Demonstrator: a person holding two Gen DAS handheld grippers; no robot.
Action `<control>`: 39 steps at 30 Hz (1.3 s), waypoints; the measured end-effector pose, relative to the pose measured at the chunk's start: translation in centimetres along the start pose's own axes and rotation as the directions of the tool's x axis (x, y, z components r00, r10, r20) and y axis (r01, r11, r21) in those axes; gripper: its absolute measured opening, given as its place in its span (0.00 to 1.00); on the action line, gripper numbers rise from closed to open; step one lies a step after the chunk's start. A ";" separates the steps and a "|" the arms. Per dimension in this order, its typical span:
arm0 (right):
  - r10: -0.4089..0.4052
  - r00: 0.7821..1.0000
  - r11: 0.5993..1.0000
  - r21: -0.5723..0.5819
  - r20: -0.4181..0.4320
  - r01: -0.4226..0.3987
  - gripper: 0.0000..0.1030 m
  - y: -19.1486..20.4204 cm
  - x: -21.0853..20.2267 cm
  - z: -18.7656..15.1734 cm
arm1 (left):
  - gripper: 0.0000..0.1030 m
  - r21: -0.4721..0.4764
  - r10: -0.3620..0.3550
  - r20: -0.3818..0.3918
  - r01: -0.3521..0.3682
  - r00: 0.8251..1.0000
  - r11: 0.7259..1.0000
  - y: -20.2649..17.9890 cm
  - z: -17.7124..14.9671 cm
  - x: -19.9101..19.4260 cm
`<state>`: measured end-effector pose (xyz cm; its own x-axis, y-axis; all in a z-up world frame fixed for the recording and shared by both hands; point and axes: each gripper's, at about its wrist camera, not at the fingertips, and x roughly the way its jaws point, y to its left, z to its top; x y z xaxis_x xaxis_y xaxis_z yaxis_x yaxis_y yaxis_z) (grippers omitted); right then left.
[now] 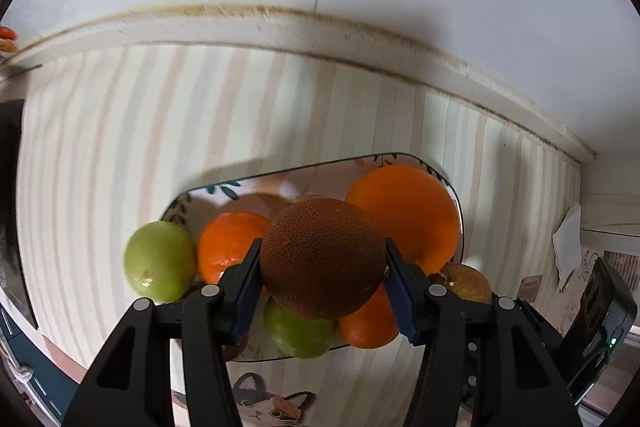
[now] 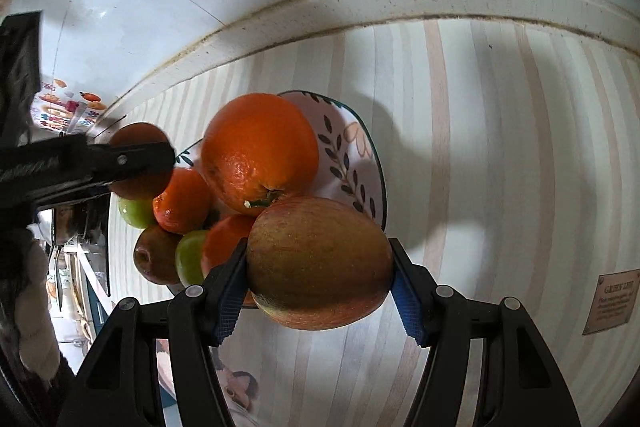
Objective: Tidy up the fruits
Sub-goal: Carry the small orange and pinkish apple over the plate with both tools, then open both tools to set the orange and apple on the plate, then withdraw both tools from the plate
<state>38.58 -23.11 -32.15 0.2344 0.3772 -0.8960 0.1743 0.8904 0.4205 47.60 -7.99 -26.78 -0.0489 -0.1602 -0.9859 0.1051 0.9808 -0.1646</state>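
Observation:
A leaf-patterned plate on the striped tablecloth holds a large orange, smaller oranges, green fruits and an apple. My left gripper is shut on a brown, rough-skinned round fruit just above the pile. My right gripper is shut on a red-green apple at the plate's near edge, in front of the large orange. The left gripper with its brown fruit shows at the left of the right wrist view.
A white wall and a stained raised ledge run behind the table. A black device and a crumpled tissue lie at the right. A small label card lies on the cloth to the right.

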 end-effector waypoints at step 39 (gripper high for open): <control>-0.237 0.962 0.945 -0.195 0.138 0.261 0.94 6.1 -7.6 -3.8 | 0.87 -0.146 0.094 0.231 -0.061 0.968 0.987 5.8 -12.0 -6.7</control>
<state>34.26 -19.63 -23.34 0.3159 0.1162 -0.9416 0.0395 0.9900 0.1355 36.60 0.10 -20.75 0.1918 -0.0888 -0.9774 -0.0380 0.9945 -0.0979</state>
